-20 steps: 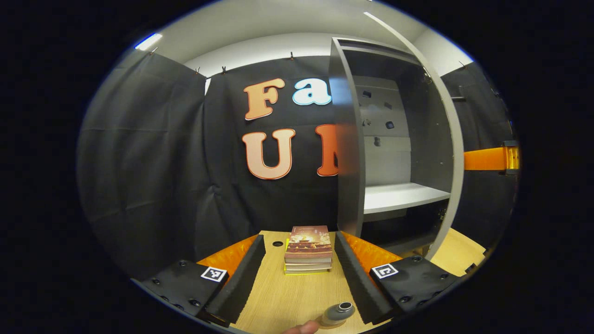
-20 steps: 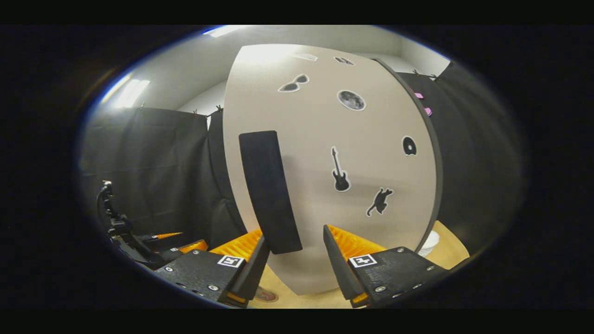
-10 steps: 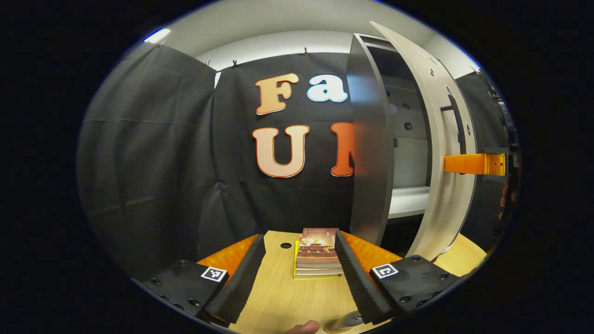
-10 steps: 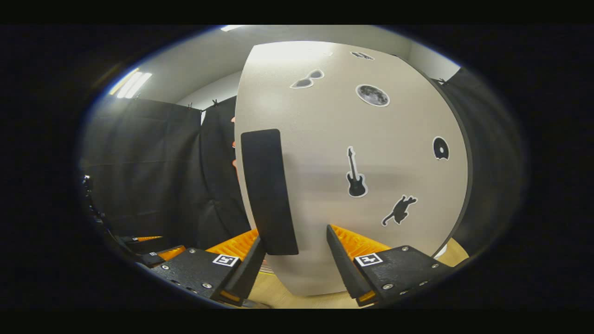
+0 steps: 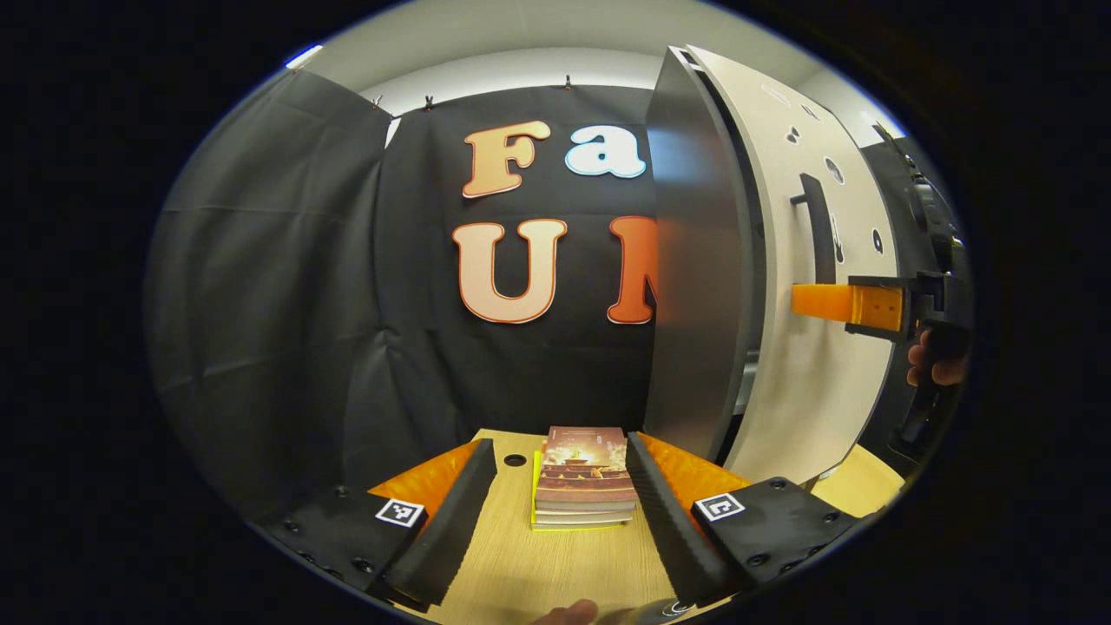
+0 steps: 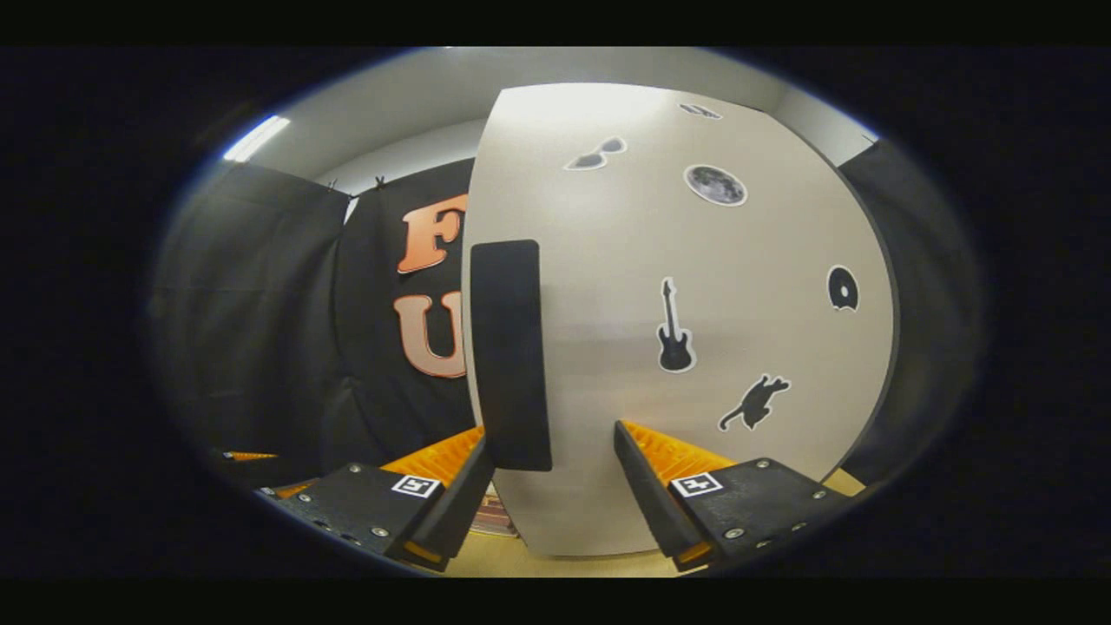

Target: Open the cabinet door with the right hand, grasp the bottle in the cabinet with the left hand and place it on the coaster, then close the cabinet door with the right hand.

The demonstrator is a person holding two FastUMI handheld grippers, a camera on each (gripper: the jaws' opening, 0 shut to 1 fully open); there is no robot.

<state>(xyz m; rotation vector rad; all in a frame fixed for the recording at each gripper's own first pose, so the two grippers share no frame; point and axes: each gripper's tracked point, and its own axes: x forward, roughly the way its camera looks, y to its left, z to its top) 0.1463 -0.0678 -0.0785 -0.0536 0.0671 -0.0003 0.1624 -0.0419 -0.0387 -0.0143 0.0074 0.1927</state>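
Note:
The cabinet [image 5: 703, 260] stands at the right of the left gripper view, its pale door [image 5: 807, 365] swung almost shut, leaving a thin dark gap. My right gripper [image 5: 846, 304], held by a hand, rests against the door's front just below the black handle [image 5: 820, 230]. In the right gripper view the door [image 6: 694, 347] with its stickers is very near, and my right gripper [image 6: 551, 495] is open, its fingers either side of the handle's [image 6: 510, 356] lower end. My left gripper [image 5: 560, 512] is open over the table with nothing in it. The bottle's top [image 5: 667, 610] peeks at the bottom edge.
A stack of books [image 5: 583, 476] lies on the wooden table [image 5: 555, 564], beyond my left gripper's fingers. A small round hole [image 5: 515, 459] is in the tabletop near the books. A fingertip [image 5: 564, 614] shows at the lower edge.
The cabinet door has swung from wide open to nearly shut, with my right gripper following it. The bottle has slipped down to the left gripper view's bottom edge.

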